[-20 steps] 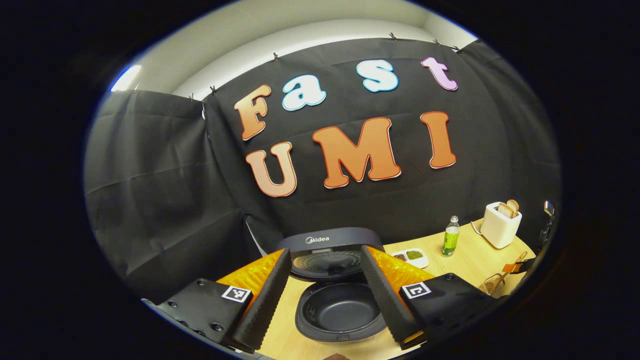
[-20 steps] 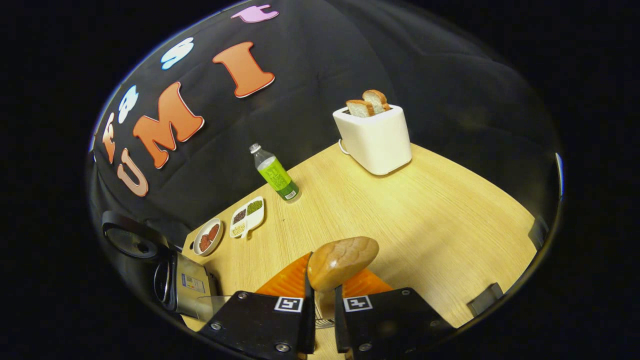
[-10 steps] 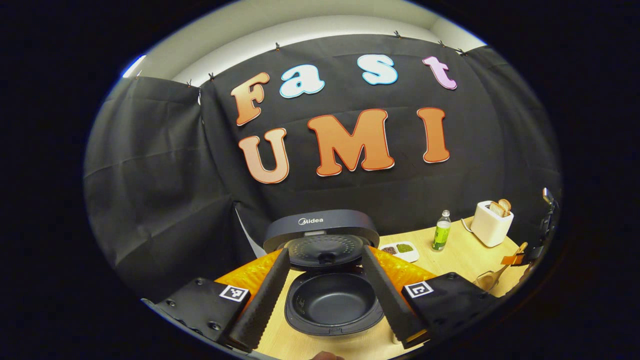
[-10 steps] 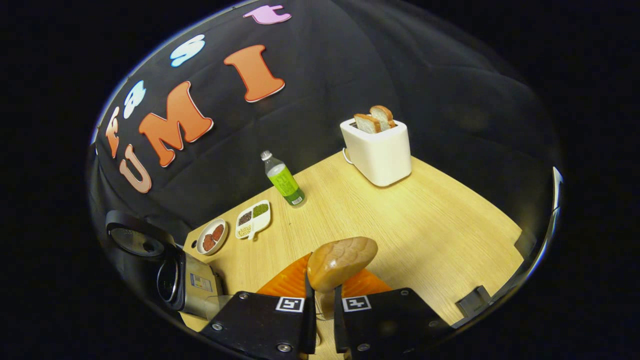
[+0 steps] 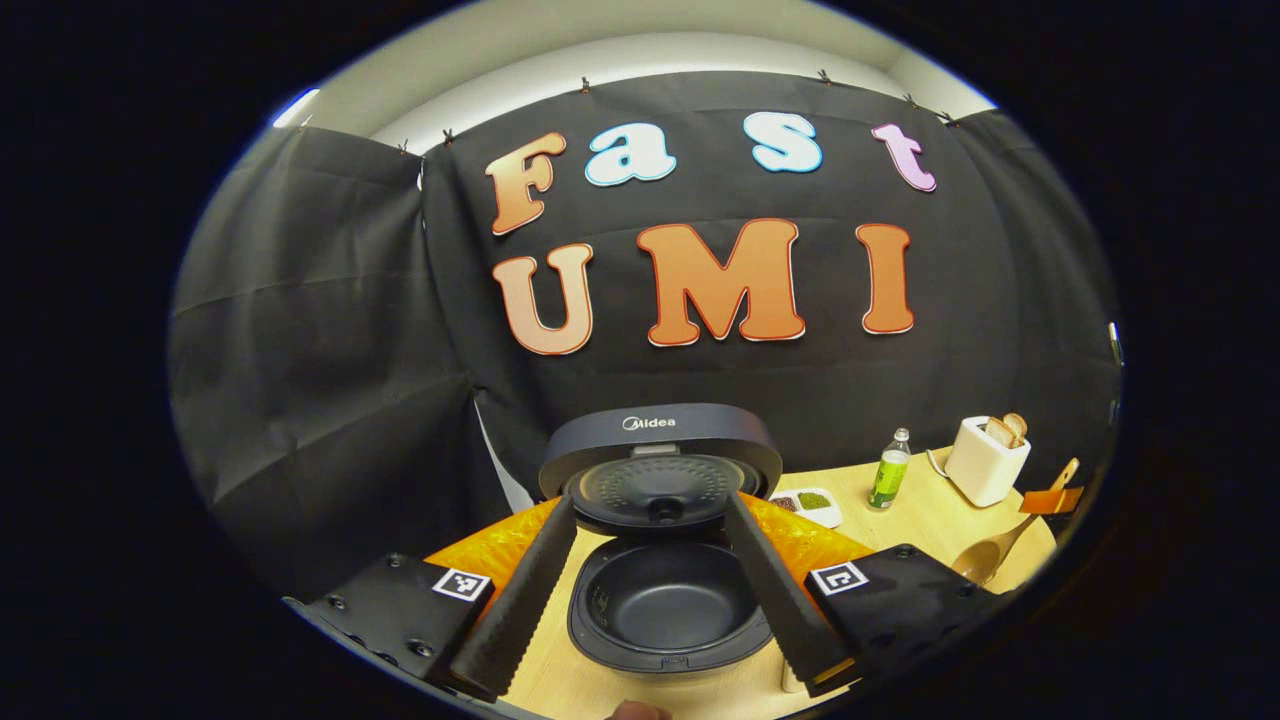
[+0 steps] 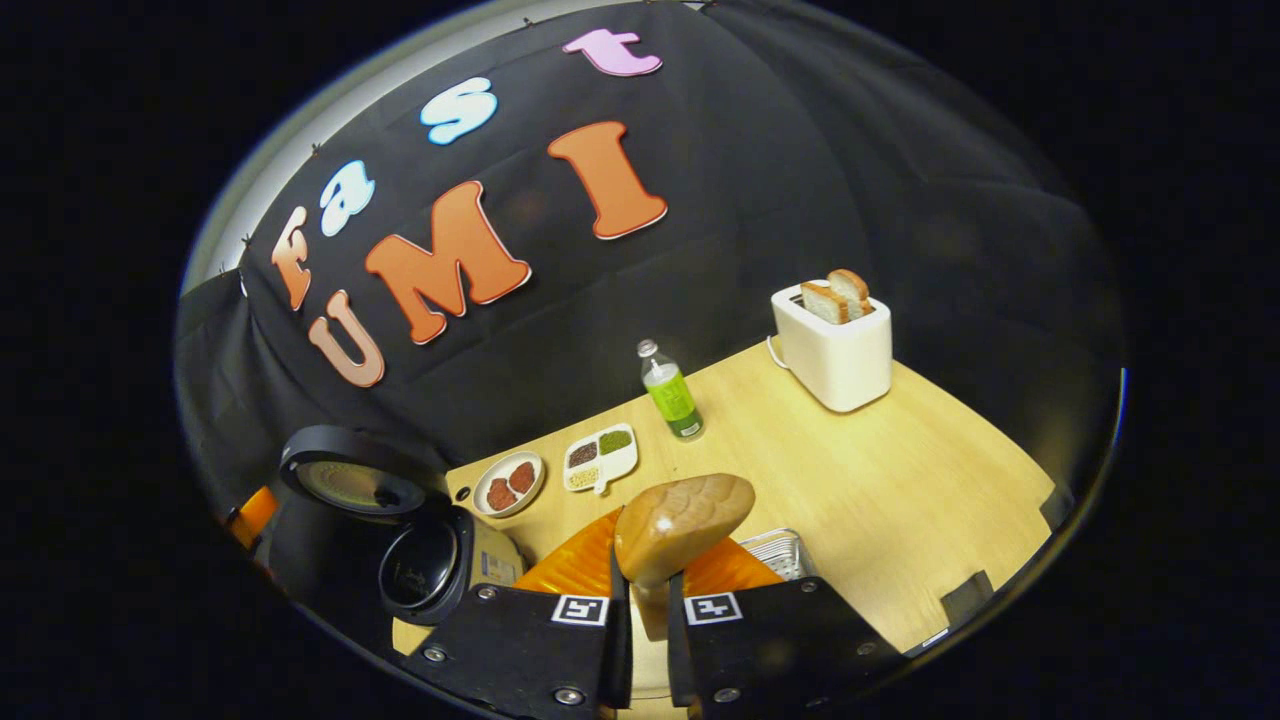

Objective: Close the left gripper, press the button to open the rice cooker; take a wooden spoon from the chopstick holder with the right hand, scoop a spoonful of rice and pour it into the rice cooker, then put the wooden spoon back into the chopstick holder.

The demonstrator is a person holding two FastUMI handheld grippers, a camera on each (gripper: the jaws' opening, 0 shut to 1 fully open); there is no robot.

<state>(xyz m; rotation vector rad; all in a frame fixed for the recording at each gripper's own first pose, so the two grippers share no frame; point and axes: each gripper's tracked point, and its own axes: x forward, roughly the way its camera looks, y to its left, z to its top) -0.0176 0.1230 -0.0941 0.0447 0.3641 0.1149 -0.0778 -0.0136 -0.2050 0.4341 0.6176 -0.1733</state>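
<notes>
A: Surface: wooden tabletop (image 6: 900, 470). Rice cooker (image 6: 420, 560), lid up, lies left of my right gripper (image 6: 640, 640).

B: Its jaws pinch the wooden spoon (image 6: 683, 523), bowl pointing forward. My left gripper (image 5: 650, 590), fingers spread, holds nothing, facing the cooker.

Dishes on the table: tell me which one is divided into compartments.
The white rectangular dish, nearer the green bottle; it holds separate piles. The round dish beside it is undivided.

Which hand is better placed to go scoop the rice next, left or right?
Right. The right gripper is shut on the wooden spoon, bowl forward. The left gripper is open with nothing between its fingers, in front of the rice cooker, whose lid is up.
</notes>
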